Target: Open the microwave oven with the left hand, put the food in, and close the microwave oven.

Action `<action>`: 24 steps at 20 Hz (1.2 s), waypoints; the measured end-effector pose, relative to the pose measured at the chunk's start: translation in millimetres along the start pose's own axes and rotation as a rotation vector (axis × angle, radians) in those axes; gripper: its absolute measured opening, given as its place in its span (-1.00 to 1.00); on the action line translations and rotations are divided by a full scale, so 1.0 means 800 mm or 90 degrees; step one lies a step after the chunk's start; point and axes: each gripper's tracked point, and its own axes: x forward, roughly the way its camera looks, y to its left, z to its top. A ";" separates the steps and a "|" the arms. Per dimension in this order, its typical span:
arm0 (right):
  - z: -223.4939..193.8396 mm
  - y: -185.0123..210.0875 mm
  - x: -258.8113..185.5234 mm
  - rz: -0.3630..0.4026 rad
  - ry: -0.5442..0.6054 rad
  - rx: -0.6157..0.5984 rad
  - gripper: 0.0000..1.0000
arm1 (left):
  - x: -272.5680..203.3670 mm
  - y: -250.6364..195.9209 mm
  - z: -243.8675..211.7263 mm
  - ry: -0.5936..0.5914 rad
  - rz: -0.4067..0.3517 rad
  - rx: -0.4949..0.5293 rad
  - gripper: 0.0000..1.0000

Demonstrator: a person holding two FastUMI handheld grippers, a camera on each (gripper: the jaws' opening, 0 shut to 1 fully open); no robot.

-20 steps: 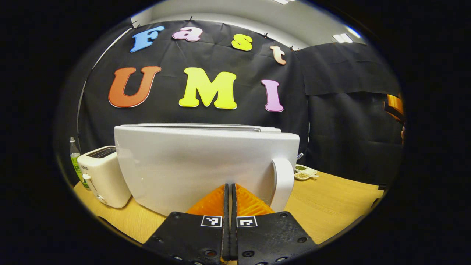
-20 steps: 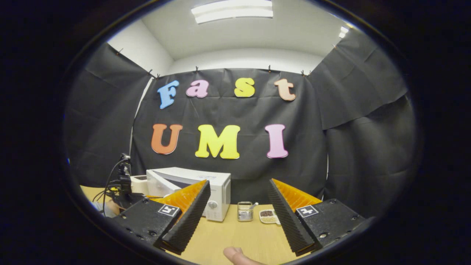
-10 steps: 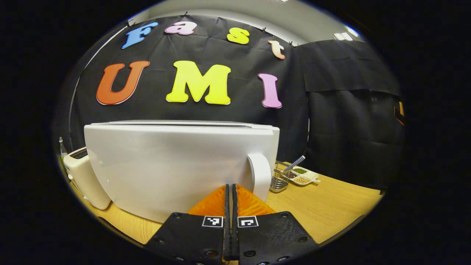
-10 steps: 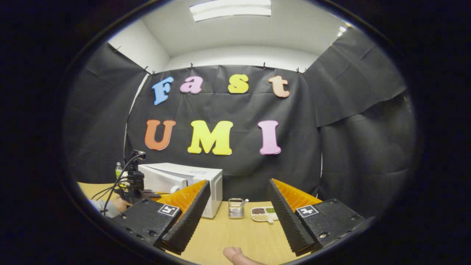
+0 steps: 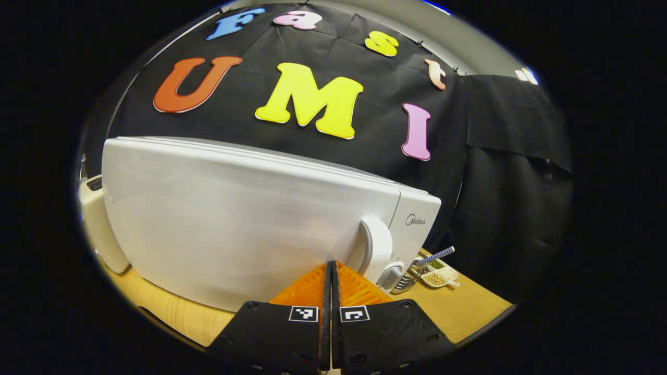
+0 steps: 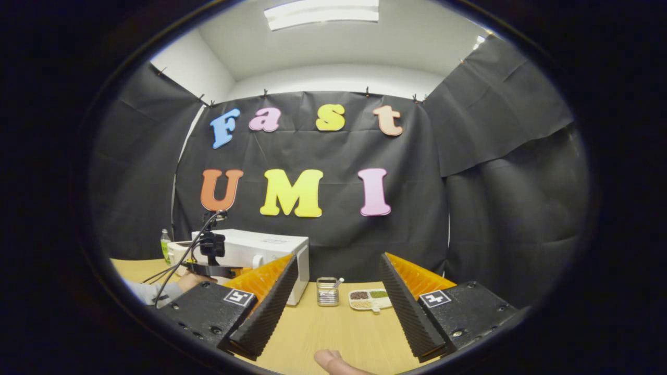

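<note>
At the far left of the left gripper view, a cream toaster peeks out from behind the white microwave oven, which stands on the wooden table with its door flush against the body. Its curved white handle sits just beyond the left gripper, whose two orange fingers are pressed together with nothing between them, tips close to the door's lower edge. Right of the handle, the control panel bears a brand mark, "Midea". Further right stand a wire holder with a striped straw-like stick and a small divided dish of green and tan grains.

From the right gripper view, leftmost is a green-labelled bottle, then the microwave oven, the holder and the dish with dark, green and tan portions. The right gripper is spread wide and empty above the table.
</note>
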 end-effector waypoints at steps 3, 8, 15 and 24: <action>0.001 0.002 -0.009 -0.002 0.003 0.003 1.00 | -0.003 0.003 -0.003 0.009 0.004 -0.039 -0.99; 0.004 0.013 -0.028 0.005 0.014 0.029 0.93 | -0.046 0.022 -0.004 0.024 0.044 -0.084 -0.98; 0.004 0.028 -0.065 0.020 0.019 0.040 1.00 | -0.175 0.040 0.049 -0.057 0.119 -0.003 0.75; 0.038 0.062 -0.106 0.021 -0.003 0.018 1.00 | -0.361 0.009 0.117 -0.171 0.174 0.064 0.88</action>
